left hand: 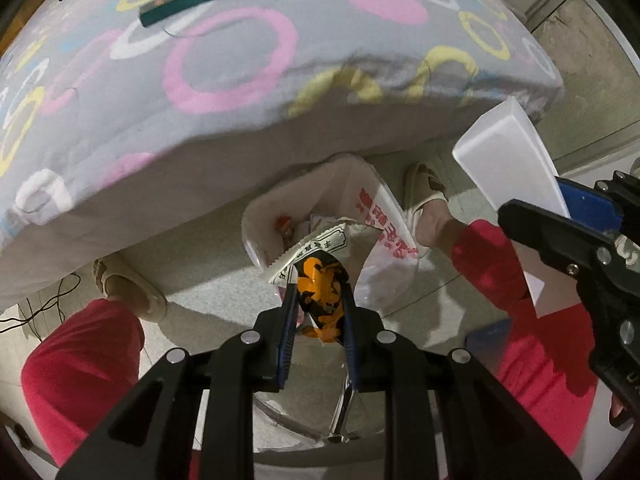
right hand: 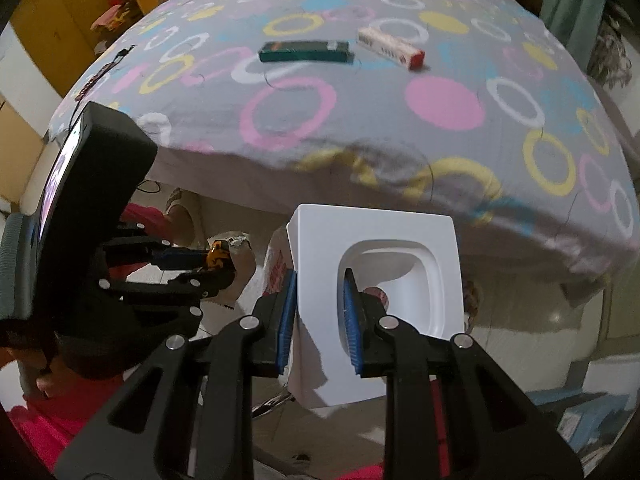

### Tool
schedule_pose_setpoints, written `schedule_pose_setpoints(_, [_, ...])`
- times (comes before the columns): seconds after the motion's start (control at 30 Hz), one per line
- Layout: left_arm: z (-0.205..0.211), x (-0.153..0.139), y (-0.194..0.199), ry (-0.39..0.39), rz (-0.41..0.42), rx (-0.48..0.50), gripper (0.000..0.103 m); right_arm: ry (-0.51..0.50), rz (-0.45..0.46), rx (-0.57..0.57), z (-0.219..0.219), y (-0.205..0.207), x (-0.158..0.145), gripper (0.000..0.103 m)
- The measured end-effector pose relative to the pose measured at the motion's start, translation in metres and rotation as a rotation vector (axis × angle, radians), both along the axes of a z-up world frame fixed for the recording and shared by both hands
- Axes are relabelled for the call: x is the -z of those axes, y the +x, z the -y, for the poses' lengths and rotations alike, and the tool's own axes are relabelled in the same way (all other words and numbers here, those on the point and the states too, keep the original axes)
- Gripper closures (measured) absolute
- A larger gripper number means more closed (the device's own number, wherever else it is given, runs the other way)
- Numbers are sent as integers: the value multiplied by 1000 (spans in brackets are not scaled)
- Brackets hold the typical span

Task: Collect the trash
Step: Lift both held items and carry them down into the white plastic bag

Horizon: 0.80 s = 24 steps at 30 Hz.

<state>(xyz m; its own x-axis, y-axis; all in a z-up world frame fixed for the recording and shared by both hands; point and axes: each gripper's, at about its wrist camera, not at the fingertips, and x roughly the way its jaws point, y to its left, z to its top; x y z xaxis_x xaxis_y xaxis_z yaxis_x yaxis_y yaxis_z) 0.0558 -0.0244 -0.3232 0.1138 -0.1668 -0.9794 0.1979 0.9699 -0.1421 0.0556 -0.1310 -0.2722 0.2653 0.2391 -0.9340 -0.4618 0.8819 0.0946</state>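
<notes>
My left gripper point(left hand: 319, 300) is shut on an orange and black snack wrapper point(left hand: 322, 284) and holds it above a trash bin lined with a white plastic bag point(left hand: 384, 216) on the floor beside the bed. The bin holds other wrappers. My right gripper point(right hand: 320, 296) is shut on the wall of a white plastic tray point(right hand: 376, 232), held upright; it shows at the right in the left wrist view point(left hand: 508, 152). The left gripper with the wrapper point(right hand: 218, 258) shows at the left in the right wrist view.
A bed with a grey sheet with coloured rings point(right hand: 360, 100) fills the upper part. On it lie a green box point(right hand: 306, 52) and a white and red box point(right hand: 390, 46). The person's red trousers point(left hand: 80, 356) and slippered feet point(left hand: 428, 188) flank the bin.
</notes>
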Motion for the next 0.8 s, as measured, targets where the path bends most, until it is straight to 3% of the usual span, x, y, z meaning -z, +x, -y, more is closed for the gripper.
schedule_pose_setpoints(0.5, [18, 67, 16, 27, -87, 61, 81, 21, -127, 91, 7, 17, 81, 80])
schedule_pose_setpoints(0.8, [24, 113, 29, -22, -178, 15, 81, 36, -212, 170, 15, 37, 132, 80])
